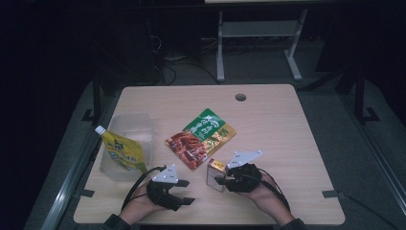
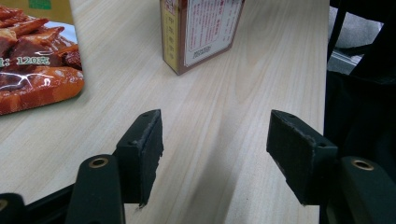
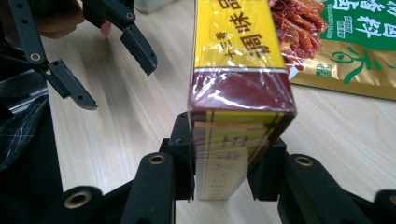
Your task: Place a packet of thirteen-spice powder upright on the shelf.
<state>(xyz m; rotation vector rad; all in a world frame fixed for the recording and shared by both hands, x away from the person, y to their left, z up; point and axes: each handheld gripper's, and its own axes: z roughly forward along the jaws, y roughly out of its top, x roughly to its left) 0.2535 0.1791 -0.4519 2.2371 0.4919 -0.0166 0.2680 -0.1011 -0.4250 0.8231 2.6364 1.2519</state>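
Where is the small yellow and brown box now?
In the high view, the small box stands near the table's front edge, between the right gripper jaws, just below the sauce packet.

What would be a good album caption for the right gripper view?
The right gripper clamps a small yellow-and-maroon box on the wooden table, beside a snack packet.

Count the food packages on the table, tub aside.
3: a yellow pouch leaning in the clear tub at left, a flat packet mid-table, and a small box between the right gripper's jaws.
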